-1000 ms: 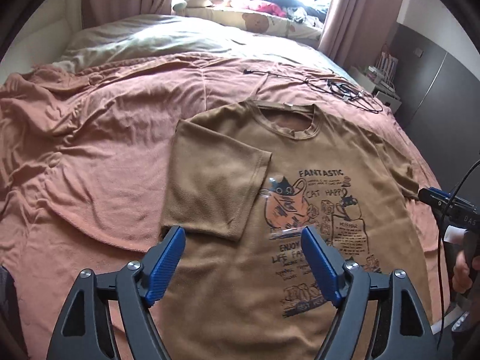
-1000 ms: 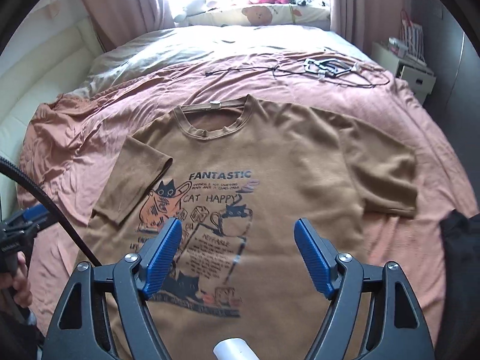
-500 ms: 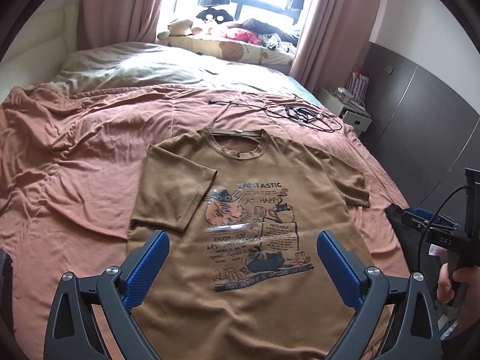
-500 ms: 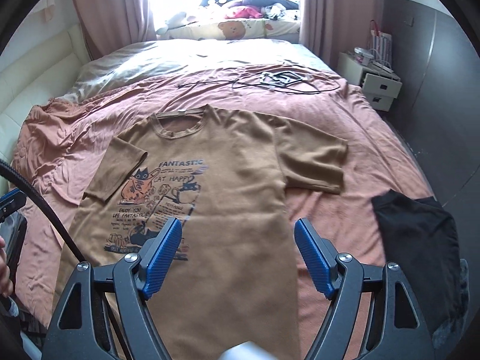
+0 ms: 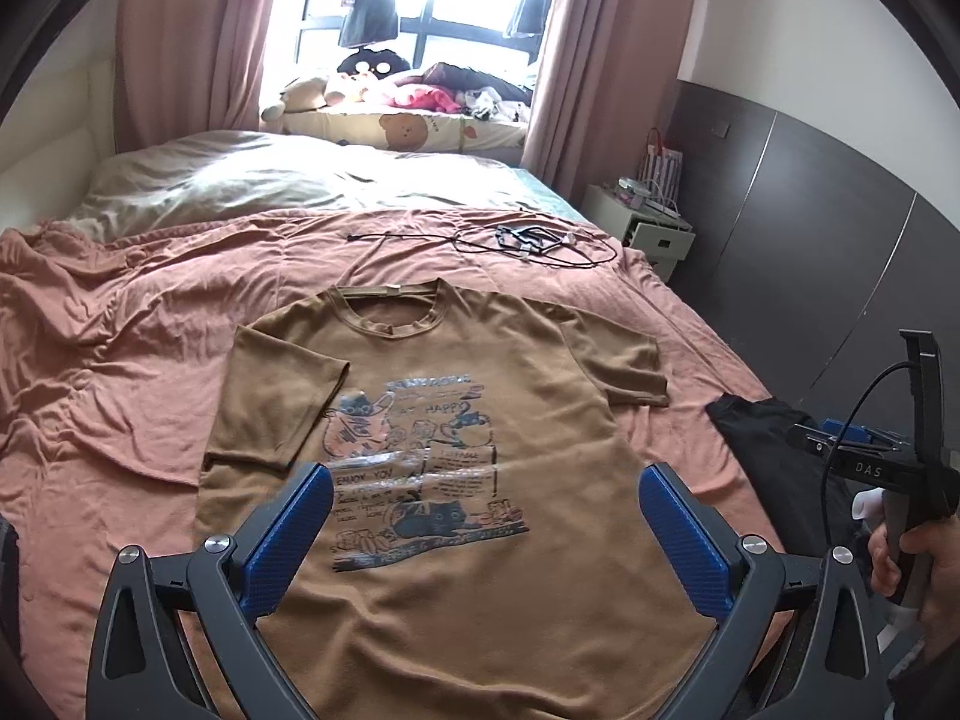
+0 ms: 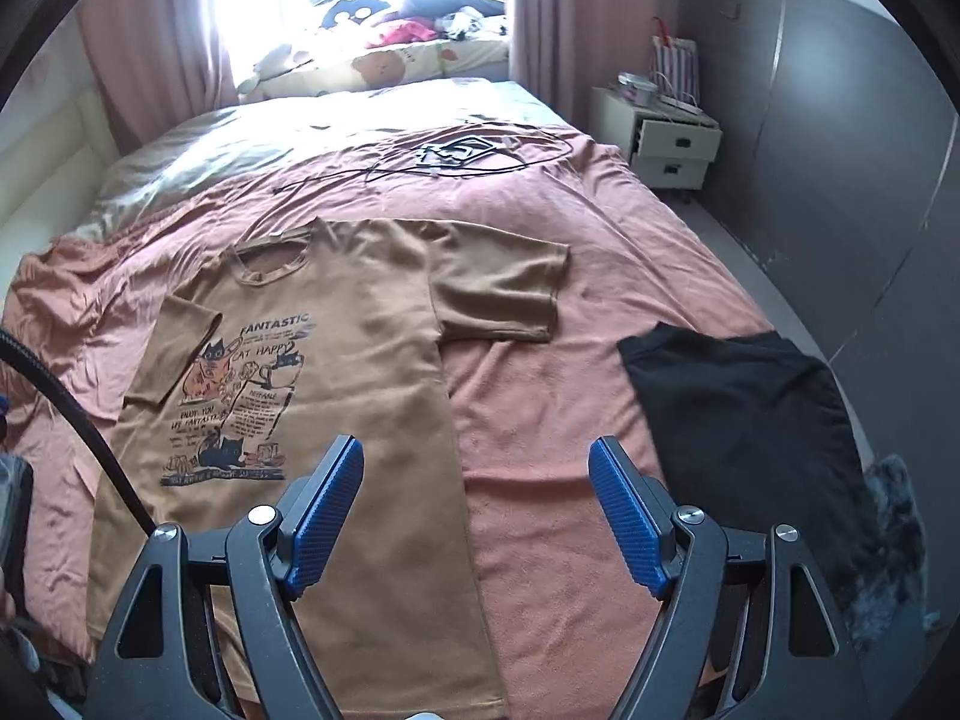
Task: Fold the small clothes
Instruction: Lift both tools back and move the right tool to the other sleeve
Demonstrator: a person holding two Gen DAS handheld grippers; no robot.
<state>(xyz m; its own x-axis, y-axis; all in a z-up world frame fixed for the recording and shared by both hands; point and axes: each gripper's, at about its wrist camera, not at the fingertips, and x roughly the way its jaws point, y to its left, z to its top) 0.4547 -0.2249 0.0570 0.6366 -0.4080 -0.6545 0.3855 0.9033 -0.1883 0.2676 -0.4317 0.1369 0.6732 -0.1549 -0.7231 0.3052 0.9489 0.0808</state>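
A brown T-shirt [image 5: 528, 372] with a cat print lies flat, front up, on the pink bedspread [image 5: 120, 372]; its left sleeve is folded in over the chest, its right sleeve [image 6: 498, 294] lies spread out. My left gripper [image 5: 486, 528] is open and empty, raised above the shirt's lower part. My right gripper [image 6: 477, 504] is open and empty, above the shirt's right hem edge; it also shows in the left wrist view [image 5: 864, 462], at the right of the bed.
A black garment [image 6: 738, 396] lies on the bed's right edge. Black cables [image 5: 528, 237] lie beyond the collar. A white nightstand [image 6: 672, 138] and a dark wall stand to the right. Pillows and plush toys [image 5: 360, 90] are at the window.
Both grippers have pulled back and up from the shirt, so more of the bed shows. The right gripper's view has swung right, bringing the black garment in. The shirt has not moved.
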